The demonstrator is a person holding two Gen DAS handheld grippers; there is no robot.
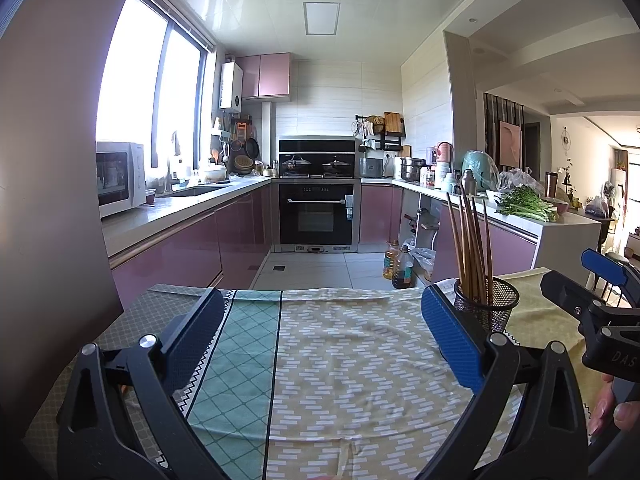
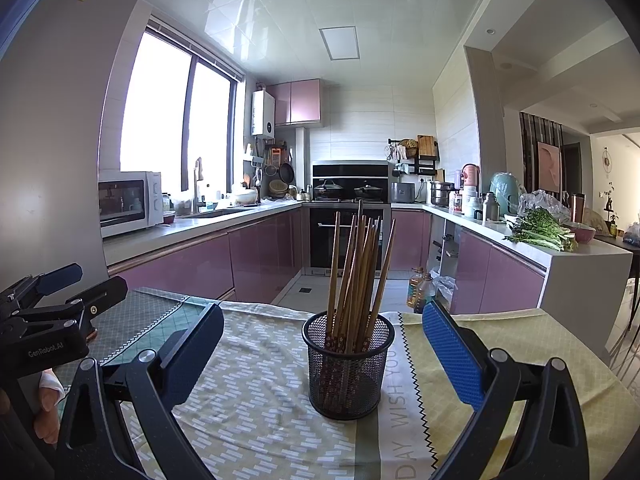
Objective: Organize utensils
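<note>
Both tools spread wide, holding nothing: right gripper (image 2: 322, 344), left gripper (image 1: 320, 328). Chopsticks (image 2: 356, 276) stand bundled in the mesh cup (image 2: 347, 376), centre of the right wrist frame. I'd judge nothing loose remains on the tablecloth (image 1: 340, 360); if straightening, pinch sticks high, steadying the cup.

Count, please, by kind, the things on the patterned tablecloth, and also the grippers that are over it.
Mesh holder: 1
Chopsticks standing in it: about 10; they overlap, so an exact count is not possible
Grippers: 2, the left gripper and the right gripper, both with jaws wide apart and holding nothing
Tablecloth: 1
Total: about 14
</note>
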